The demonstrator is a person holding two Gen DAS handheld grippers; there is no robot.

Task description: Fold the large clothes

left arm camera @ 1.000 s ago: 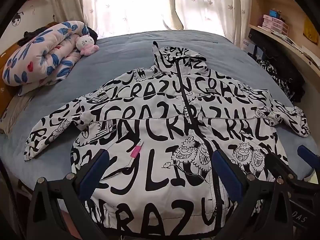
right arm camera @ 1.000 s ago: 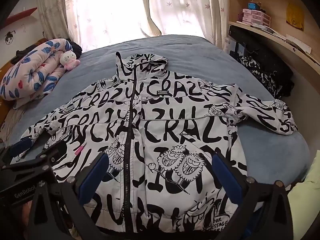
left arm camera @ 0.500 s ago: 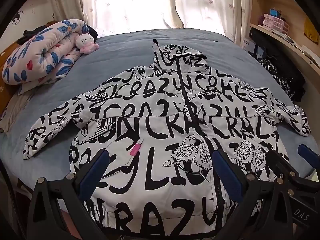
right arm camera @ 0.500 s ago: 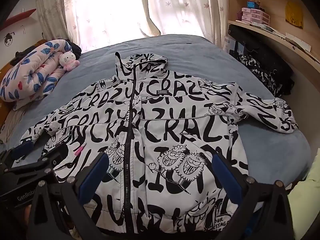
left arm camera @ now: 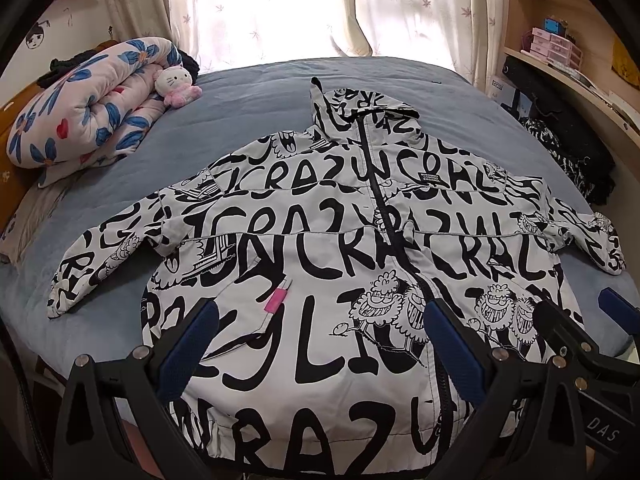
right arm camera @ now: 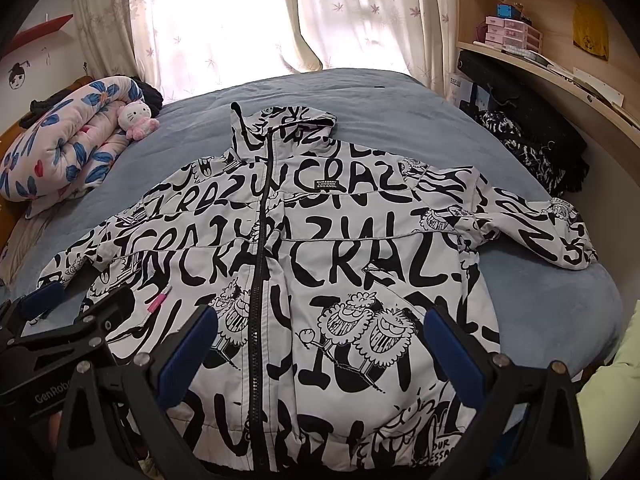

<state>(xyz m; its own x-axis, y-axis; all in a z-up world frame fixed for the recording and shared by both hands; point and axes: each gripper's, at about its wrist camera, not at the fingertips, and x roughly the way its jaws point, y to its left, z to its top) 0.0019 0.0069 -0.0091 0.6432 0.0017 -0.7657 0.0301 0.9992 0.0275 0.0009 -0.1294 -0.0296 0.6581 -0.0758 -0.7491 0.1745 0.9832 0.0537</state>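
On the bed [left arm camera: 248, 128], L wrist view: jacket [left arm camera: 344, 248] lies flat, front up, zipped, hood toward window, both sleeves spread out to the sides; white fabric w/ black lettering and cartoon figures. Pink tag [left arm camera: 277, 300] on its left-of-zip panel. Left gripper [left arm camera: 320, 344] hovers over the lower hem area, jaws wide apart, blue pads, nothing between them, no contact w/ fabric that can be seen. Right gripper [left arm camera: 576, 320] partly in frame at lower right edge, also open. Rolled floral quilt [left arm camera: 84, 116] and a plush cat toy [left arm camera: 176, 86] at far left of bed. R wrist view: same jacket [right arm camera: 340, 248] centred, zip [right arm camera: 260, 264] running up to the hood; right sleeve reaches toward bed edge. Right gripper [right arm camera: 320, 348] above the lower front, jaws spread, holding nothing. Left gripper [right arm camera: 80, 300] seen at lower left near the left sleeve cuff, open. Dark clothing pile [right arm camera: 532, 148] beside shelf unit at right.
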